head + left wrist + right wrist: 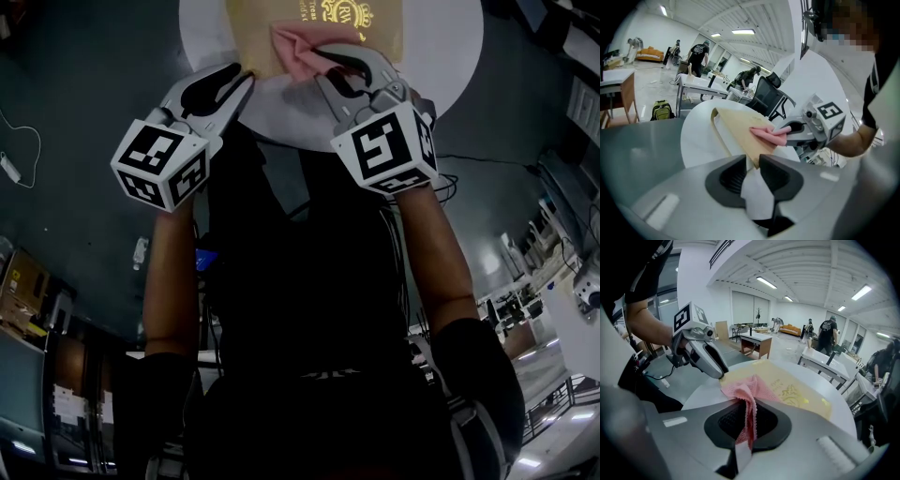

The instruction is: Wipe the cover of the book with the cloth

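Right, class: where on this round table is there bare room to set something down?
Free: the white table strip right of the book, and a narrower strip on its left. Crowded: the book's near edge, where the left tongs clamp its corner and the right tongs hold the cloth on the cover.

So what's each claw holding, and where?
The right claw pinches the pink cloth by a bunched edge; the left claw grips the book at its near corner.
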Tool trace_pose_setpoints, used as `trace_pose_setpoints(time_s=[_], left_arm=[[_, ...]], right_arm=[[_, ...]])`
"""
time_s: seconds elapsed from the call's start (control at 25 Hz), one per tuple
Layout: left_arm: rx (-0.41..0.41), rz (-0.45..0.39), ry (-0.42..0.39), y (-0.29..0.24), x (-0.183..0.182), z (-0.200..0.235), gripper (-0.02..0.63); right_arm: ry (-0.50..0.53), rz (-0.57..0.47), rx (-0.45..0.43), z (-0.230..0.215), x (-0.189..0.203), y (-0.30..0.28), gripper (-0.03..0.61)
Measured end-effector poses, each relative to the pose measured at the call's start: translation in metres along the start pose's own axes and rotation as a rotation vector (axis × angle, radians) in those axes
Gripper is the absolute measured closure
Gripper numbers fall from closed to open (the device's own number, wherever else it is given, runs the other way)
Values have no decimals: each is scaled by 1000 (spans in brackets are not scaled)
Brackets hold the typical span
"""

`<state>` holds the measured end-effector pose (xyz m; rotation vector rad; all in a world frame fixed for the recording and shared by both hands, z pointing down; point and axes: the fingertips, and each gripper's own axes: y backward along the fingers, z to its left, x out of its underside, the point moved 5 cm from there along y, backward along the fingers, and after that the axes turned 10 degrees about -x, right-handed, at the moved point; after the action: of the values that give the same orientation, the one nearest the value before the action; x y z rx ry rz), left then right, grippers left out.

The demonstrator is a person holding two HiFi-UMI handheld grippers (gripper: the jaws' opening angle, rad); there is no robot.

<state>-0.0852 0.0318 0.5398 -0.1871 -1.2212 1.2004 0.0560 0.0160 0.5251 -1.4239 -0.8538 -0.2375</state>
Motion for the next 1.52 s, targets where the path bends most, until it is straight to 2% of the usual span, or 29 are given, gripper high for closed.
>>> trace_pose_setpoints(time_s=[1.04,1.28,1.4,1.52], left_arm=[[-95,9,-26,0,-4,-5,526],[-142,10,-41,2,-4,-7,529],[-149,17,-41,3,-5,-11,532],[-143,21,27,10,-5,-14,557]], right_arm=[[-70,20,151,-59,70,67,569],[-124,104,199,-81,108,84,569],[-141,41,223,-83,101,106,569],[-133,-90,197,-80,73,127,569]])
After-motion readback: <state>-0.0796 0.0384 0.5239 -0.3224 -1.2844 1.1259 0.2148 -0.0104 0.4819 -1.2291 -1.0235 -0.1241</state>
